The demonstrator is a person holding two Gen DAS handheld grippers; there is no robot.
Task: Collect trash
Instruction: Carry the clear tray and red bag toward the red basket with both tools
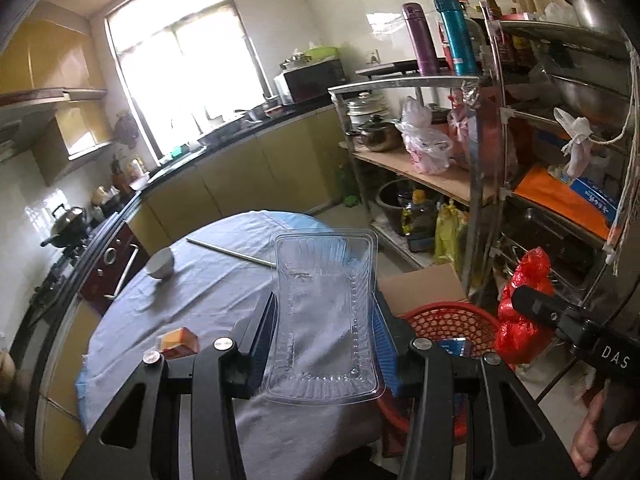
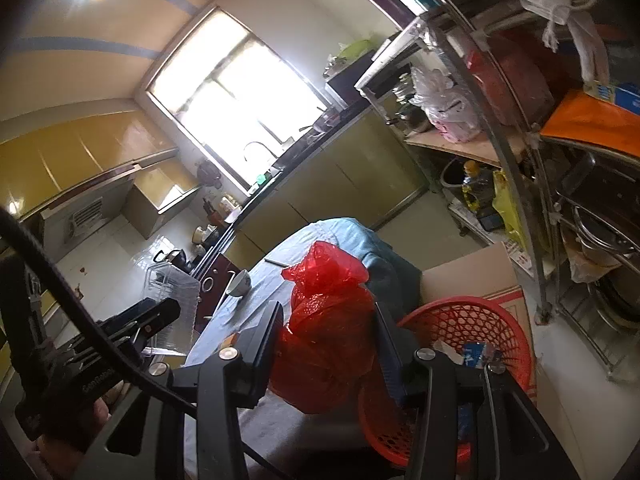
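Left tongs (image 1: pixel 324 320) clamped on clear plastic tray (image 1: pixel 324 312); right tongs (image 2: pixel 328 344) on red bag (image 2: pixel 328 328).

left gripper (image 1: pixel 324 320): jaws clamped, angled downward | right gripper (image 2: pixel 328 344): jaws clamped, tilted

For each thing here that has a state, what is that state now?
Left tongs: shut on clear plastic tray, held above the table.
Right tongs: shut on red plastic bag, crumpled.
Red basket: upright, some trash inside.
White bowl: upright on table.
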